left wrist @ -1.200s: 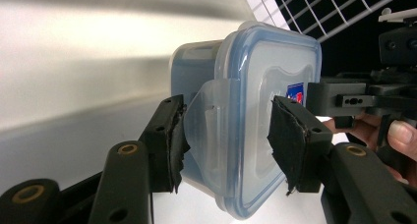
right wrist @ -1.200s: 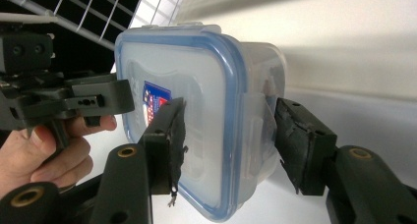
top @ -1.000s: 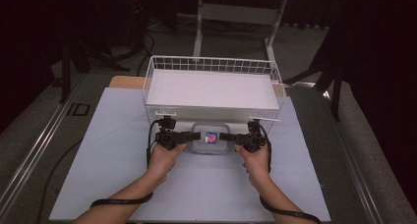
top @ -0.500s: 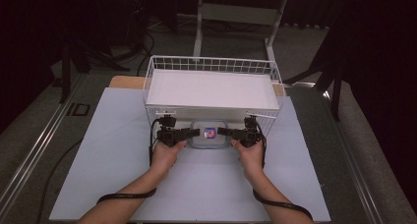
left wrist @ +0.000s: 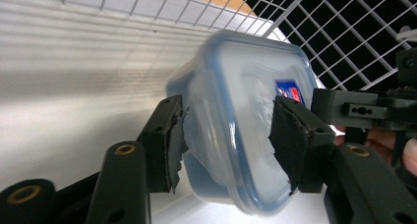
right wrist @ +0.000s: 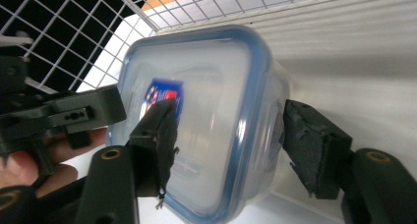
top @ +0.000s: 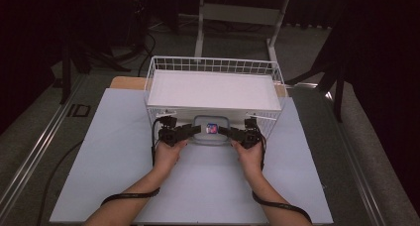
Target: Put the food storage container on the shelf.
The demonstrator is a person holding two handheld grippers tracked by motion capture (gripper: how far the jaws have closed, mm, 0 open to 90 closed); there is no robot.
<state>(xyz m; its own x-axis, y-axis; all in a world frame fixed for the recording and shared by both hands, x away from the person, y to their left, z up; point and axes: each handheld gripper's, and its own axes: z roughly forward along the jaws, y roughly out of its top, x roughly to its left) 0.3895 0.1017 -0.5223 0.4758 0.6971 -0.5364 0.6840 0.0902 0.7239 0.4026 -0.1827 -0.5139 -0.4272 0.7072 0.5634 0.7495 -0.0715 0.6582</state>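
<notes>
A clear plastic container (top: 210,130) with a blue-rimmed lid and a small blue and red label is held between both grippers, right at the front wall of the white wire basket (top: 213,67). My left gripper (top: 194,130) is shut on its left end and my right gripper (top: 224,132) on its right end. In the left gripper view the container (left wrist: 236,86) sits between the pads of the left gripper (left wrist: 228,138), one pad on the lid. In the right gripper view the right gripper (right wrist: 236,135) clamps the container (right wrist: 211,76) the same way.
The basket holds a white ribbed sheet (top: 213,89) and stands at the far side of a pale mat (top: 114,151). Its wire mesh (left wrist: 344,32) is close behind the container. Dark floor and table legs lie beyond.
Both grippers and the container have moved forward, away from the person, up to the basket's front wall. The grip on the container is unchanged.
</notes>
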